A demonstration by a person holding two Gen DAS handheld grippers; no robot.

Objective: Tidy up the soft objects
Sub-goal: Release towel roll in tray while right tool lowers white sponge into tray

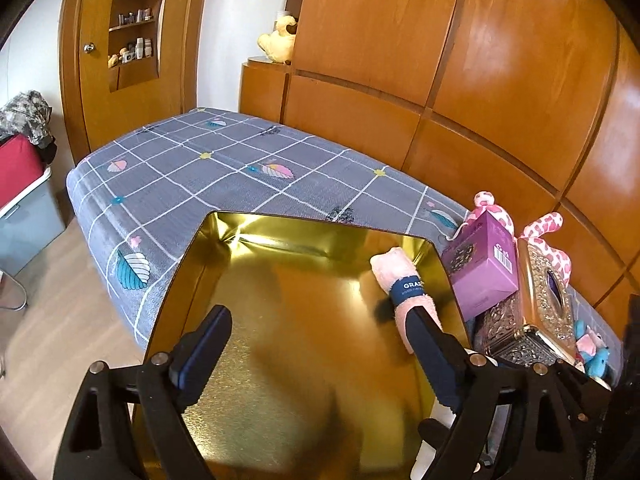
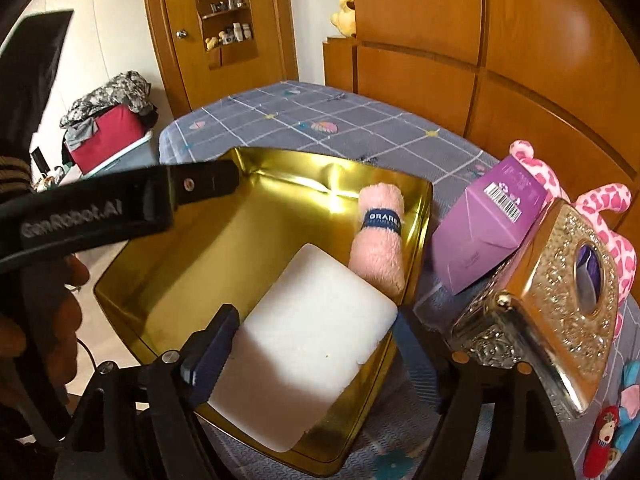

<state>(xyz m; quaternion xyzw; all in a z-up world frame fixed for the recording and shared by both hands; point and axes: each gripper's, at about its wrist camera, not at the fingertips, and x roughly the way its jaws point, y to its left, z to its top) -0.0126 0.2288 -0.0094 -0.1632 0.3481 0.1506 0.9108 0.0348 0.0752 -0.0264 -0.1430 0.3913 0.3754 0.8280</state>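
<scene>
Right tool (image 2: 308, 344) grips a white foam block (image 2: 308, 356) inside the gold tin (image 2: 168, 288) on the bed; left tool (image 1: 316, 344) gapes empty above it, rolled pink towel (image 2: 378, 240) at the tin's right wall.

One gold tin (image 2: 120, 280), one pink towel roll (image 2: 378, 240), one white sponge (image 2: 312, 352).

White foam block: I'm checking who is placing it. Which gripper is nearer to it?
Right. The right gripper clamps the white foam block between its fingers over the gold tin. The left gripper hangs open, off to the block's left.
</scene>
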